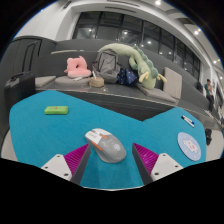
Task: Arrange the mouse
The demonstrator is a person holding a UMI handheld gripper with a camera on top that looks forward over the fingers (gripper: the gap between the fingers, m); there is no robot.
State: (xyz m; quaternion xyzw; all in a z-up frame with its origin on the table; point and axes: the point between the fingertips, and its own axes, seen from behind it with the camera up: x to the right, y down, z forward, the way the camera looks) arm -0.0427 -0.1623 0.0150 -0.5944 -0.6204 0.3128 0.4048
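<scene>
A grey mouse (107, 146) with an orange-trimmed front lies on a teal desk mat (60, 130). It sits between my gripper's (112, 160) two fingers, nearer their tips, with a gap on each side. It points away to the left. The fingers' magenta pads (76, 157) stand wide apart; the gripper is open and holds nothing.
A small green block (57, 109) lies on the mat beyond and to the left. A round white sticker (188, 146) sits at the mat's right. At the table's far side stand a pink plush (76, 67), a grey bag (106, 63) and a green plush toy (135, 60).
</scene>
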